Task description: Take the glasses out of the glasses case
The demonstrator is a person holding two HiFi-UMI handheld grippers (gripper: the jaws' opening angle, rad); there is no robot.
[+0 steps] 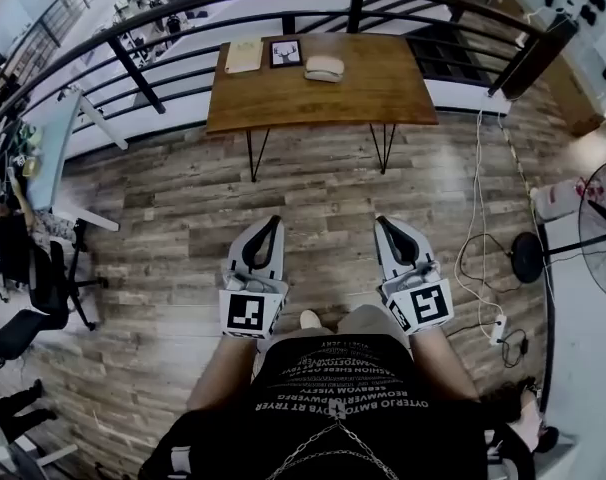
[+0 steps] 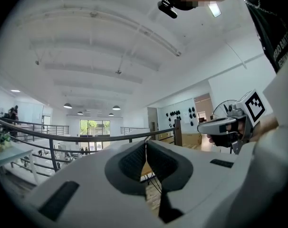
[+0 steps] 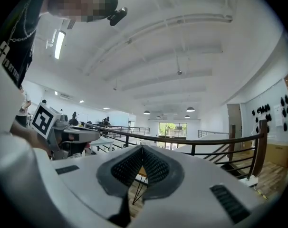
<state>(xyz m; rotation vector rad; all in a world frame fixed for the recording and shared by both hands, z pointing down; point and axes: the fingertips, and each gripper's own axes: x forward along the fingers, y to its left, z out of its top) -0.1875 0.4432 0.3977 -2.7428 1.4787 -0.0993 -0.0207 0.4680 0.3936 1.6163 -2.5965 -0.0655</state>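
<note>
head view: nothing is done yet. the glasses case (image 1: 324, 68) lies on the worktop (image 1: 373, 93), well apart from the left claw (image 1: 273, 222) and right claw (image 1: 382, 224), both closed and empty.

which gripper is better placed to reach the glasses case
Right gripper, marginally: it and the left gripper are shut and equally far off, but a picture frame crowds the left of the glasses case.

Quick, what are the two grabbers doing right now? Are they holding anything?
Left gripper: closed, holding nothing.
Right gripper: closed, holding nothing.
</note>
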